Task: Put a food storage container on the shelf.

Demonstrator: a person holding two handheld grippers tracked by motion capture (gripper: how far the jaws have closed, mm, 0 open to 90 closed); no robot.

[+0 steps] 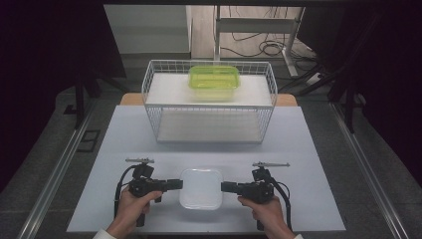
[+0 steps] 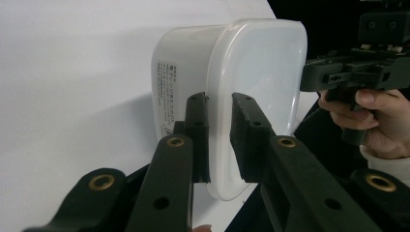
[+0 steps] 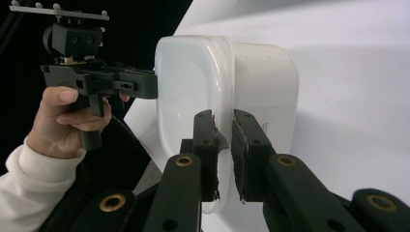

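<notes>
Inside wire basket (image 1: 149, 84), green container (image 1: 214, 82)

Evenly lit from overhead, with dark surroundings at 9 and 3 o'clock. Soft shadows, mild glare on the white table (image 1: 298, 149). Slightly soft, grainy throughout.

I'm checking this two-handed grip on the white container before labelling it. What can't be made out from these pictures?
- White container: contents, in all views; its cloudy lid and walls hide them.
- Label print: left gripper view, too small to read.
- Green-lidded box in the wire basket: contents, high view; the tinted lid and distance hide them.
- Left gripper, right gripper: the container's rim hides the pad contact.
</notes>
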